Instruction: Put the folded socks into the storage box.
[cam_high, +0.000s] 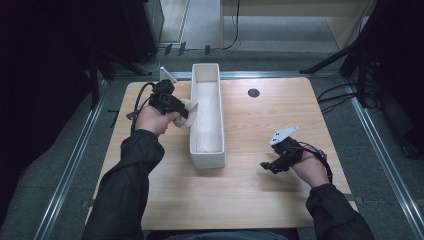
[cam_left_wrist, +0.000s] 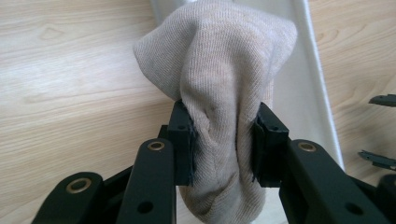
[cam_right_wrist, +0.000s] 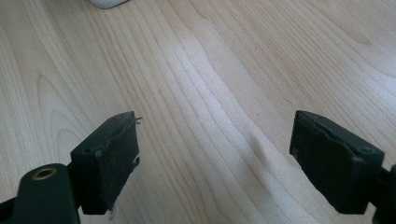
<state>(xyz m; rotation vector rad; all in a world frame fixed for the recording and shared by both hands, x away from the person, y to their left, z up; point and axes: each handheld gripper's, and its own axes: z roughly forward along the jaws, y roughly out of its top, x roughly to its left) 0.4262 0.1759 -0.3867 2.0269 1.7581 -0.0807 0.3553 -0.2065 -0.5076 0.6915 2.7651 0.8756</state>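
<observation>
Wooden table (cam_high: 250, 130), left gripper (cam_left_wrist: 224, 140) clamping sock (cam_left_wrist: 219, 70)

Around the work

We see a wooden worktop (cam_high: 250, 195) with a small dark round hole (cam_high: 253, 92), grey floor (cam_high: 45, 170) and cables (cam_high: 340, 95) beyond.

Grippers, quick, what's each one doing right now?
Left gripper: shut on the sock, beside the white bin.
Right gripper: open, nothing held, over the table.

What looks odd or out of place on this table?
Little stands out. The left gripper pinches a bunched beige sock beside the long white bin. The right gripper is open above bare wood; its left pad looks frayed.
</observation>
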